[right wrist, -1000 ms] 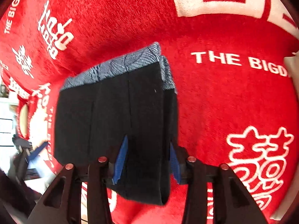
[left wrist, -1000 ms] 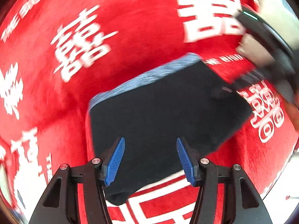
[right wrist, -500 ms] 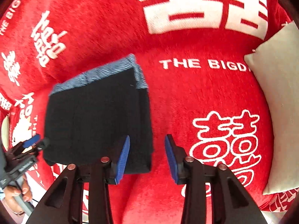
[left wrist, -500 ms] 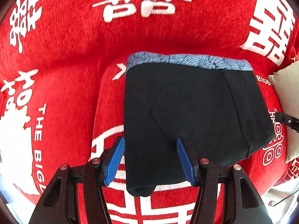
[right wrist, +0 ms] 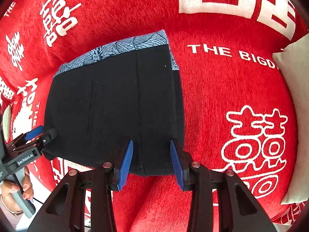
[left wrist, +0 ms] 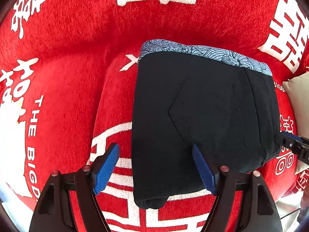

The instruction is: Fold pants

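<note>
Pants (left wrist: 202, 116) lie folded into a compact rectangle mid-blanket (left wrist: 77, 38), waistband at the far edge. Left gripper (left wrist: 155, 166) and right gripper (right wrist: 151, 160) both released, apparently hovering over the near edge; fold looks complete.

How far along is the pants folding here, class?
Done: the black pants lie as a compact folded bundle on the red blanket. In hand: nothing; the left gripper and right gripper are both open. Left: apparently only withdrawing.
</note>
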Tool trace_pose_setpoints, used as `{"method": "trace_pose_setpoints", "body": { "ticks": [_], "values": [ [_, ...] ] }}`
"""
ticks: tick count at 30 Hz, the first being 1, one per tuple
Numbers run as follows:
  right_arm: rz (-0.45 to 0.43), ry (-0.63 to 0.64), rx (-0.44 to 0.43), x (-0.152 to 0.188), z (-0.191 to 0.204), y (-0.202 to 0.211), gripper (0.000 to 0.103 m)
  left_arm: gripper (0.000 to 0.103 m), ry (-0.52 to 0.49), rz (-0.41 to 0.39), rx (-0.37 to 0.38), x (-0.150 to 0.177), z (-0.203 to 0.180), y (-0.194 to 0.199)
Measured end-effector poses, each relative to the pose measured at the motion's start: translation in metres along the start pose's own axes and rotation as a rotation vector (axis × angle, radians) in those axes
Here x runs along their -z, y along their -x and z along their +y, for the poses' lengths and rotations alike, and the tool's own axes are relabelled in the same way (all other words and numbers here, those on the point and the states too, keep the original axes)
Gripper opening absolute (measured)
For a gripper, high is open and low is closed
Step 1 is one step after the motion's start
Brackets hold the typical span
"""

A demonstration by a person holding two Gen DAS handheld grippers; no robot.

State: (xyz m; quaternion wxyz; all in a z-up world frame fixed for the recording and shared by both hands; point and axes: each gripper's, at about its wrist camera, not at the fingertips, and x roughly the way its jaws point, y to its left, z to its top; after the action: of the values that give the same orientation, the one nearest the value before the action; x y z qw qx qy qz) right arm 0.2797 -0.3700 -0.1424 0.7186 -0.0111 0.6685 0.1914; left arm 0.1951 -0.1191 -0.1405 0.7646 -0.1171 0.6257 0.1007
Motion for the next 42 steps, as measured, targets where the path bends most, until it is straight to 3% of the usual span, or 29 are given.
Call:
{"method": "trace_pose_setpoints", "body": {
  "ticks": [3,10,14,20,34,38,42],
  "values": [
    [-0.01,0.027,0.024,0.004,0.005,-0.002,0.045,0.092,0.001,-0.007,-0.034,-0.001,0.001,-0.001],
    [-0.01,-0.021,0.01,0.006,0.0,-0.008,0.057,0.092,0.031,0.011,-0.002,-0.001,0.009,-0.004],
    [-0.003,-0.109,-0.051,0.01,-0.017,-0.007,0.06,0.092,0.037,0.02,0.005,-0.003,0.012,-0.004],
    [-0.017,-0.139,-0.094,0.022,-0.028,0.002,0.065,0.092,0.044,-0.007,-0.02,-0.012,0.02,0.004],
    [0.007,-0.243,-0.164,0.021,-0.07,0.006,0.068,0.092,0.162,0.036,0.138,-0.04,0.046,-0.008],
    [-0.004,-0.258,-0.219,0.005,-0.077,0.003,0.068,0.092,0.139,0.044,0.155,-0.048,0.04,-0.011],
    [-0.006,-0.266,-0.338,-0.014,-0.085,-0.002,0.073,0.092,0.093,0.042,0.204,-0.06,0.04,-0.019]
  ]
}}
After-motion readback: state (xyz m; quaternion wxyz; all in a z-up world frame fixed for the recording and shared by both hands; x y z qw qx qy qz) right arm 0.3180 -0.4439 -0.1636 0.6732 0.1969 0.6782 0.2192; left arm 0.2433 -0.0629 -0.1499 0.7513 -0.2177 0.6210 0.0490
